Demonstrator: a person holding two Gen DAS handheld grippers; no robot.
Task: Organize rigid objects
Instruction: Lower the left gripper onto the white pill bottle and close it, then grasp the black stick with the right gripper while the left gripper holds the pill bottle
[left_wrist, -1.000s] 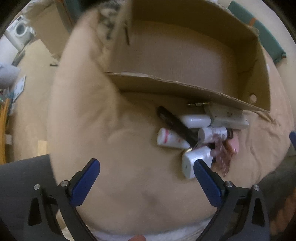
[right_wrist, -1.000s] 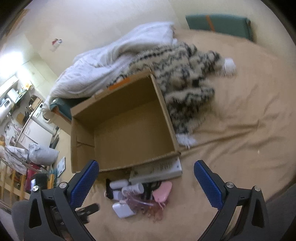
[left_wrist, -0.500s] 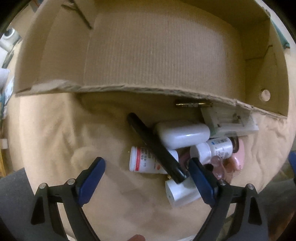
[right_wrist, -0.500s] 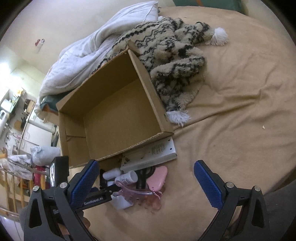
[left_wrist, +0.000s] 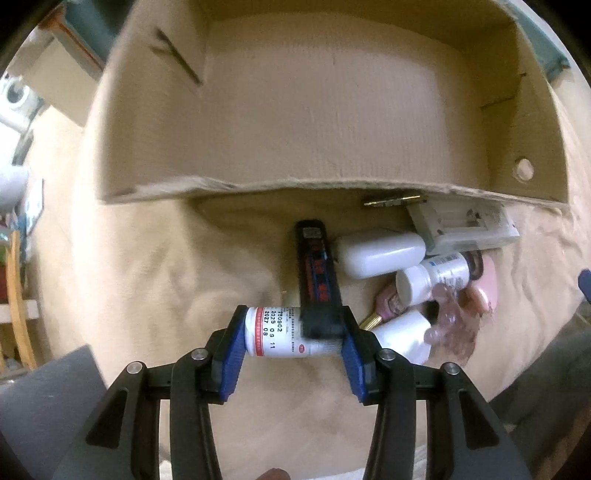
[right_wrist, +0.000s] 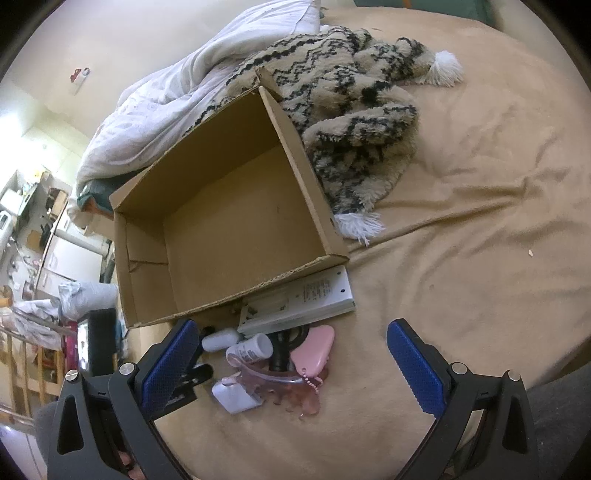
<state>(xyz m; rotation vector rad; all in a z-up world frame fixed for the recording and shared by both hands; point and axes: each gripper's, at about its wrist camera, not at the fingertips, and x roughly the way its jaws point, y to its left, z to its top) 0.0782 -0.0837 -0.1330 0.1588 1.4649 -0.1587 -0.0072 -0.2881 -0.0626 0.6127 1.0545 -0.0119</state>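
Note:
My left gripper (left_wrist: 293, 341) is shut on a white pill bottle with a red label (left_wrist: 275, 336), which lies on its side on the tan blanket. A black flat bar (left_wrist: 317, 280) lies across the bottle. Beside them lie a white case (left_wrist: 380, 256), a small white bottle (left_wrist: 432, 282), a white block (left_wrist: 402, 336), a pink clear hair claw (left_wrist: 452, 325) and a white power strip (left_wrist: 465, 229). The open, empty cardboard box (left_wrist: 332, 122) stands just behind. My right gripper (right_wrist: 295, 362) is open and empty, above the pile (right_wrist: 266, 369).
A patterned fluffy blanket (right_wrist: 354, 103) and a white duvet (right_wrist: 177, 99) lie behind the box (right_wrist: 221, 229). The tan bed cover (right_wrist: 472, 206) stretches to the right. The room floor with furniture lies off the bed's left edge.
My left gripper moved down to the pile and shut on the red-label pill bottle. The right gripper came a little closer to the pile and stayed open.

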